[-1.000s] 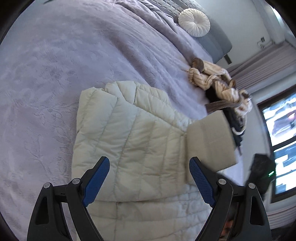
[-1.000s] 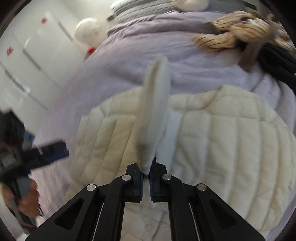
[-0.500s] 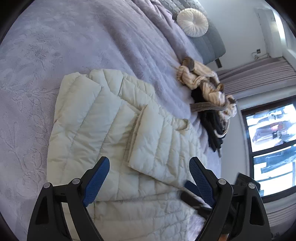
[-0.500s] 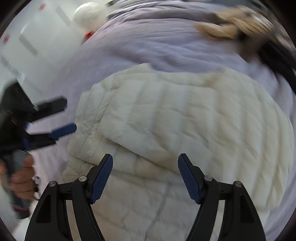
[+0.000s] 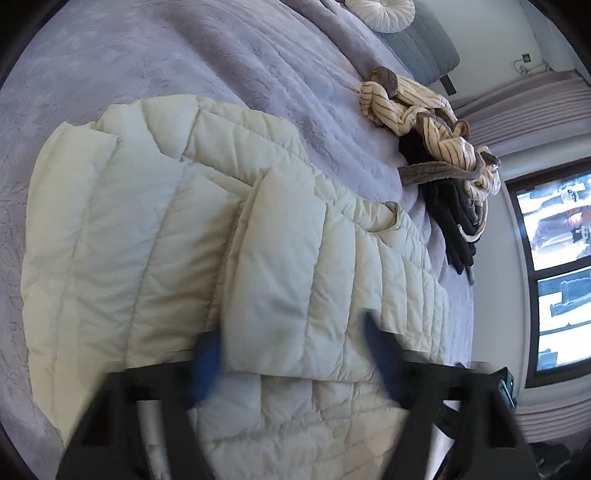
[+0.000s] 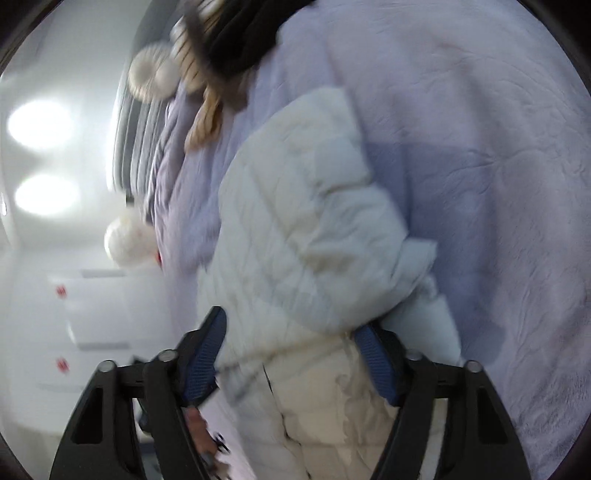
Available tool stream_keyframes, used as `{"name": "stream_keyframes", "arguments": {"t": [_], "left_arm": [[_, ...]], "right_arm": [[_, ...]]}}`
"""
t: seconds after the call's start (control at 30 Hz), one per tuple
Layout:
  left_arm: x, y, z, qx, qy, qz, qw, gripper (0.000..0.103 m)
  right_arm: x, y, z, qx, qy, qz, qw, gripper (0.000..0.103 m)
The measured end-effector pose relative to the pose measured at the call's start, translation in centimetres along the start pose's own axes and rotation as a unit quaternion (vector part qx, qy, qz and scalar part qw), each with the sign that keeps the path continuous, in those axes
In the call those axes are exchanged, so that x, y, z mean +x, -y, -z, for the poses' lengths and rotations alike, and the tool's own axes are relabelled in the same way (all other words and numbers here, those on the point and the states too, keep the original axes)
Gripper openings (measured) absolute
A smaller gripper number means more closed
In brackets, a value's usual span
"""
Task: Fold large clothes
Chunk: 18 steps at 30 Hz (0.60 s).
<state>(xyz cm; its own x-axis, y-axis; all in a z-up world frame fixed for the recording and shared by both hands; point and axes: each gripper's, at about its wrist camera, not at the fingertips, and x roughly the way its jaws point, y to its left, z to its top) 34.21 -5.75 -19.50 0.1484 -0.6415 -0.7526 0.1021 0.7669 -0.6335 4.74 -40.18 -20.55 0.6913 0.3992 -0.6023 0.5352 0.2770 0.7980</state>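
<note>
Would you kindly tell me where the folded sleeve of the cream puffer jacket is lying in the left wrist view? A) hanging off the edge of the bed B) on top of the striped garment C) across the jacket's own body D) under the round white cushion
C: the folded sleeve lies flat across the quilted body of the cream puffer jacket, well apart from the striped garment.

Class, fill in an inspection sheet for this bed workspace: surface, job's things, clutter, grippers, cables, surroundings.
Surface: lilac bedspread, textured, covering the bed.
Job's things: cream puffer jacket lying flat, one sleeve folded across it.
Clutter: striped garment and black garment heaped together; round white cushion.
Grippers: left gripper jaws just closing, astride the sleeve's end; right gripper jaws just closing, astride jacket fabric; grip uncertain on both.
Cables: nothing seen.
Surroundings: window, curtains, white wall.
</note>
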Motion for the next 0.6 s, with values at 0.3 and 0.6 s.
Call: {"name": "stream_keyframes", "arguments": {"t": [0.3, 0.6], "left_arm": [[-3.2, 0.3, 2.9, 0.033, 0.028, -0.009, 0.999, 0.006], [-1.7, -1.8, 4.6, 0.062, 0.008, -0.08, 0.9948, 0.006]], "right_arm": [[0.1, 1.4, 0.0, -0.012, -0.009, 0.007, 1.0, 0.006], [1.9, 3.0, -0.4, -0.014, -0.02, 0.038, 0.999, 0.006]]}}
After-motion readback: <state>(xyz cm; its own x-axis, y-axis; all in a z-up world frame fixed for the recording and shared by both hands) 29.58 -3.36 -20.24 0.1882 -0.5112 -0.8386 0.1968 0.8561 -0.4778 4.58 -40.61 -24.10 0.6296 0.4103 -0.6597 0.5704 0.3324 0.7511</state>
